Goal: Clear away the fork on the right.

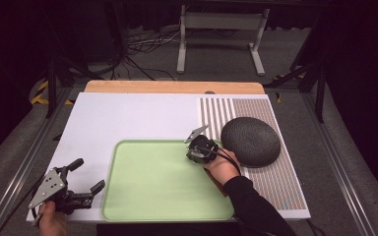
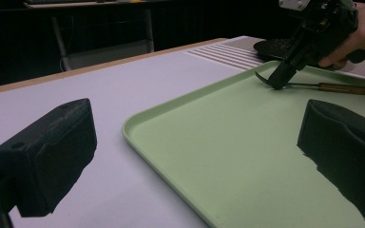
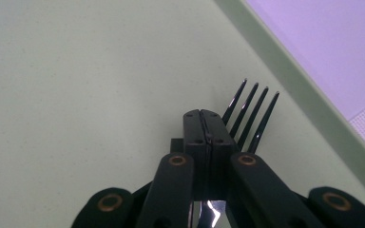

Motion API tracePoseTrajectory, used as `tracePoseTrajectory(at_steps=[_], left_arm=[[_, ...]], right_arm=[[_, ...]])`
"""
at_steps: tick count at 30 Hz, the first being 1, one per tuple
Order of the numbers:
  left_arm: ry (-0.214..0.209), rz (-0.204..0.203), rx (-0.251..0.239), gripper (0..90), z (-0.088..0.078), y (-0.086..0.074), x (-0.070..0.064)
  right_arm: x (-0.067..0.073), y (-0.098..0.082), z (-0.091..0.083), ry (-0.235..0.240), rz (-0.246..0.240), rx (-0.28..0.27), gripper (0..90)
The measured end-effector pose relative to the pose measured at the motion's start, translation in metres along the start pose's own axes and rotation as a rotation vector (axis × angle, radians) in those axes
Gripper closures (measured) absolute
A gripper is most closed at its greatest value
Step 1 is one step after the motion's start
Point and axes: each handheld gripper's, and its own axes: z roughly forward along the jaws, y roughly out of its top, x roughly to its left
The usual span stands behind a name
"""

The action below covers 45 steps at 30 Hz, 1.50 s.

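Dark studio floor with cables all around, and my white-topped desk (image 1: 128, 113) sits in the middle of it. From the high view, the green tray (image 1: 152, 182) is my landmark: it lies at the near edge of the desk. My left tongs (image 1: 86, 177) hover just off the tray's left rim, spread wide with nothing between them. My right tongs (image 1: 193, 147) are down at the tray's far right corner, and a dark round mat (image 1: 250, 141) lies just past that corner on a striped placemat (image 1: 275, 187).

Left gripper view: the tray's rim (image 2: 171, 156) runs between my two spread pads, the one left of it over bare desk. Across the tray, my right tongs (image 2: 278, 81) tip down onto its far side, with a fork's brown wooden handle (image 2: 347, 88) trailing off to the right.

Right gripper view: the right tongs (image 3: 206, 124) are pressed together, pinching the fork (image 3: 249, 114), whose four dark tines poke out just above the tray floor, near its rim.
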Motion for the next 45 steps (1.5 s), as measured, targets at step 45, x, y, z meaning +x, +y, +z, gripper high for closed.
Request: tracePoseTrajectory(at_steps=[45], left_arm=[[0.002, 0.001, 0.001, 0.1, 0.0, 0.0, 0.0]], right_arm=[[-0.041, -0.037, -0.024, -0.099, 0.129, 0.015, 90.0]])
